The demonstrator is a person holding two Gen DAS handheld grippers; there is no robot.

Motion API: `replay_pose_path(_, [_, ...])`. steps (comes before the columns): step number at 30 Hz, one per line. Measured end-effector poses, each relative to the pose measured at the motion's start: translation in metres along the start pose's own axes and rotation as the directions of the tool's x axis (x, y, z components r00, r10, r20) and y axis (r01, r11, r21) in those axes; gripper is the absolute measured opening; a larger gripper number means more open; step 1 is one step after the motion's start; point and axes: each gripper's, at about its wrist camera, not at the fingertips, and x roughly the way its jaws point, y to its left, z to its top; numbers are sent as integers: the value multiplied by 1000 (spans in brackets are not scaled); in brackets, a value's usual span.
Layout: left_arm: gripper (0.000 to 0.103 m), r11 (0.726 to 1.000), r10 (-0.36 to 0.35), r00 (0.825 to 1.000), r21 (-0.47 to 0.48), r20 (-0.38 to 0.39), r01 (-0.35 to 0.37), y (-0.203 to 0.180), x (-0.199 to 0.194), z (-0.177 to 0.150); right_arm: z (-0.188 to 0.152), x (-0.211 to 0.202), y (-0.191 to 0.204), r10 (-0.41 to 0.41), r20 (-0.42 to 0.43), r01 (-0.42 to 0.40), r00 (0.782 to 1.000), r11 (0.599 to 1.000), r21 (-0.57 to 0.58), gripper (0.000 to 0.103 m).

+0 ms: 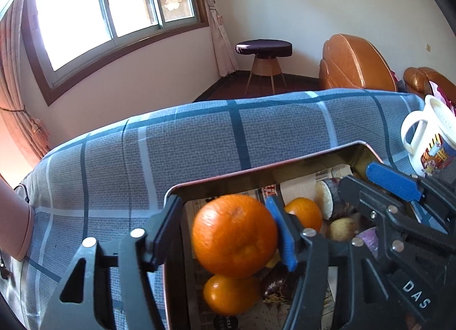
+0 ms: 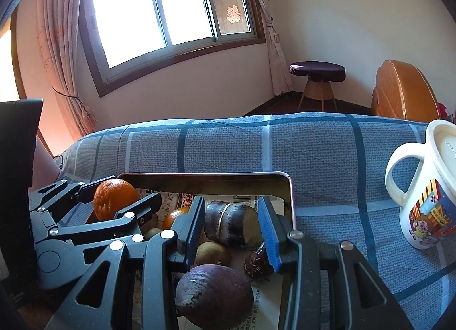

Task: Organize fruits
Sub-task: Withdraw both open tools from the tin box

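Hovering over the shallow metal tray lined with newspaper, the left gripper has its jaws open around a large round orange; a clear gap shows on the orange's left side, while the blue pad on the right sits against it. The orange looks blurred, above a smaller orange lying in the tray. Another small orange lies farther in, beside a cut piece of dark-skinned sugarcane.

Reaching in from the right, the right gripper holds its jaws slightly apart, with nothing between the pads; the sugarcane piece lies in the tray just beyond them. Nearer the camera rest a dark purple rounded tuber, a small brownish round fruit and a dark reddish wrinkled fruit.

The tray sits on a surface covered with blue-grey checked cloth. A white printed mug stands to the right, apart from the tray.
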Motion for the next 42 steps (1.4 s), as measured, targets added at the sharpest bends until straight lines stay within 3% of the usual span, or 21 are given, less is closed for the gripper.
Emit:
replay_pose_path(4, [79, 996, -57, 998, -63, 14, 58, 9, -5, -1, 0, -7, -12, 41, 36, -44, 999, 995, 91, 51])
replay_pose_path(6, [95, 996, -37, 999, -80, 29, 39, 10, -10, -1, -1, -17, -13, 48, 85, -58, 995, 991, 120, 54])
replay_pose_path(7, [103, 996, -38, 998, -84, 48, 42, 11, -13, -3, -1, -22, -14, 47, 112, -62, 993, 990, 130, 66])
replay_pose_path(8, [103, 995, -47, 996, -86, 76, 53, 10, -17, -3, -1, -28, -14, 38, 142, -58, 989, 989, 139, 78])
replay_pose_path(9, [103, 995, -54, 994, -80, 94, 61, 9, -21, -3, -2, -33, -14, 27, 170, -52, 985, 988, 145, 80])
replay_pose_path(13, [103, 999, -2, 986, -38, 165, 8, 1, -34, -6, -1, -49, -13, -59, 245, 18, 968, 986, 166, 81])
replay_pose_path(16, [103, 998, 55, 976, -45, 212, -46, 0, -41, -8, -3, -63, -8, -138, 314, 89, 939, 982, 165, 81])
replay_pose_path(18, [103, 995, 76, 969, -75, 234, -60, 5, -45, -11, -5, -74, -3, -169, 386, 117, 907, 981, 155, 81])
replay_pose_path(20, [103, 992, 87, 967, -108, 240, -62, 9, -48, -15, -9, -83, 1, -202, 453, 157, 868, 978, 134, 93])
replay_pose_path(23, [103, 987, 112, 961, -141, 254, -78, 15, -53, -25, -13, -86, 10, -233, 507, 213, 830, 972, 98, 95])
replay_pose_path(28, [103, 975, 197, 928, -162, 317, -152, 18, -64, -43, -17, -88, 20, -225, 525, 220, 821, 973, 73, 95])
replay_pose_path(33, [103, 974, 182, 922, -190, 342, -122, 29, -75, -54, -27, -96, 29, -228, 513, 236, 828, 970, 50, 95])
replay_pose_path(42, [103, 980, 163, 909, -170, 384, -104, 26, -101, -78, -53, -126, 40, -257, 536, 269, 805, 961, 56, 95])
